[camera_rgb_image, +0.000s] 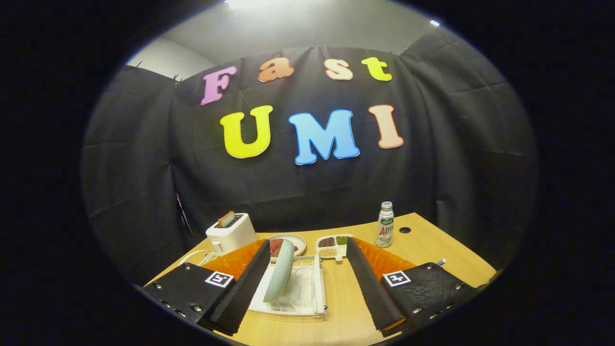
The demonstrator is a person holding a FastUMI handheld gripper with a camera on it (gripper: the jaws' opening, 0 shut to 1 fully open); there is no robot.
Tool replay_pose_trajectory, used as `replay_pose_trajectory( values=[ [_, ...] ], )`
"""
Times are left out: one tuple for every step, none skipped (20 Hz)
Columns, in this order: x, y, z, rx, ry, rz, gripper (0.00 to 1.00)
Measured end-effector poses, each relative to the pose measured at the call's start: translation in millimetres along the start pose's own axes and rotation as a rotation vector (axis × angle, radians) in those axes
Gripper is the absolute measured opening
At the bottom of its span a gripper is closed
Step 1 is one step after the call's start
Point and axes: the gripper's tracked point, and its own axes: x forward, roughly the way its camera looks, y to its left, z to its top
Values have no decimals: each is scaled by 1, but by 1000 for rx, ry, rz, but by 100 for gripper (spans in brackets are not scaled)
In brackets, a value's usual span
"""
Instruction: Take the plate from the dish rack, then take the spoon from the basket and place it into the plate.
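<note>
Gripper (pixel 307 283) fingers spread wide above the dish rack (pixel 307 307), its plate (pixel 280 276) upright between them; toaster (pixel 231 231), bowl (pixel 295 242), tray (pixel 331 246) and bottle (pixel 385 225) stand beyond the rack.

The left finger (pixel 245 283) of the open gripper (pixel 307 288) covers the dish rack's (pixel 307 288) left edge. The plate (pixel 281 276), standing on edge, hides part of a far dish (pixel 293 240); its contents are too small to tell.

Pale green plate (pixel 281 269) standing on edge in the white dish rack (pixel 307 300), near the desk's (pixel 346 307) front edge, left of middle. Sits between the spread fingers of the claw (pixel 307 288), closer to the left one, untouched.
</note>
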Motion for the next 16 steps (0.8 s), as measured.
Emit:
replay_pose_trajectory(
  values=[
    [13,7,-5,4,15,-6,97],
    [23,12,-10,6,30,-13,98],
    [36,17,-15,9,48,-21,98],
    [48,21,-22,12,66,-27,97],
    [59,25,-27,16,85,-33,98],
    [69,28,-33,20,103,-42,98],
    [79,29,-37,24,118,-51,98],
    [88,31,-42,30,134,-57,97],
    [97,32,-45,35,146,-60,98],
    [104,34,-51,39,167,-64,98],
    [112,34,-56,39,190,-69,97],
    [118,34,-63,37,215,-75,97],
    [123,34,-68,37,237,-78,98],
    [128,34,-75,37,256,-80,98],
    [133,34,-80,42,277,-83,97],
    [136,34,-87,50,302,-83,97]
  ],
)
